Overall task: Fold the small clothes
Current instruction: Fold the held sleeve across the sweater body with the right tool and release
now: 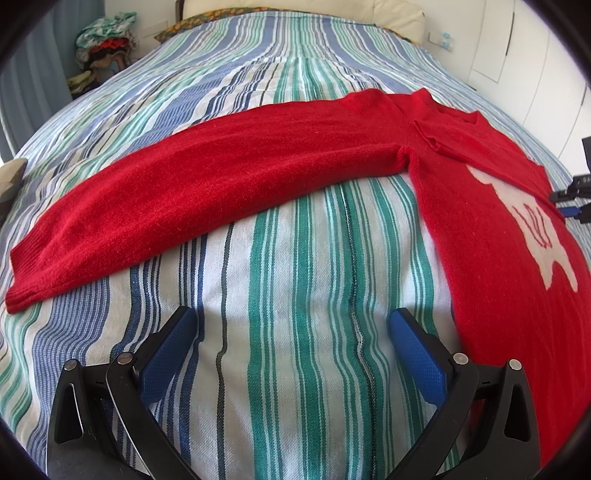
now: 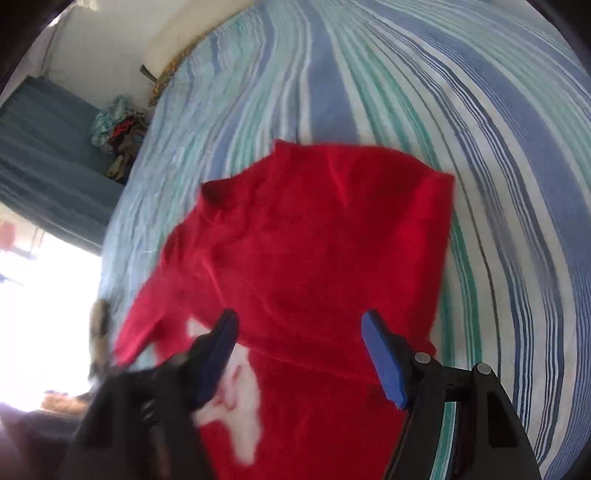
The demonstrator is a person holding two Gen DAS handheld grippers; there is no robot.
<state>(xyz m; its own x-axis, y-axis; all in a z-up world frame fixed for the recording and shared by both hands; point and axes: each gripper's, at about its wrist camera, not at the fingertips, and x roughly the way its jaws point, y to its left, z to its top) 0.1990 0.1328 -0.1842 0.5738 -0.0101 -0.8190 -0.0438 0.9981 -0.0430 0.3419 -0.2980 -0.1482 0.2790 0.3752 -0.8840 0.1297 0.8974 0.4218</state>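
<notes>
A red knit sweater [image 1: 221, 177] lies flat on the striped bedspread [image 1: 295, 369]. One long sleeve stretches out to the left, and the body with a white motif [image 1: 532, 221] lies at the right. My left gripper [image 1: 293, 315] hovers open over bare bedspread just in front of that sleeve, with nothing between its blue pads. The right wrist view is blurred. It shows my right gripper [image 2: 300, 317] open above the sweater [image 2: 314, 240], near a layer of red cloth that lies over the body beside the white motif [image 2: 236, 398]. Its pads hold nothing.
A pile of mixed clothes [image 1: 107, 40] sits off the bed's far left corner, also in the right wrist view [image 2: 118, 129]. A cream pillow [image 1: 369, 11] lies at the head of the bed. White cupboard doors [image 1: 517, 55] stand at the right, and a blue curtain [image 2: 44, 147] hangs at the left.
</notes>
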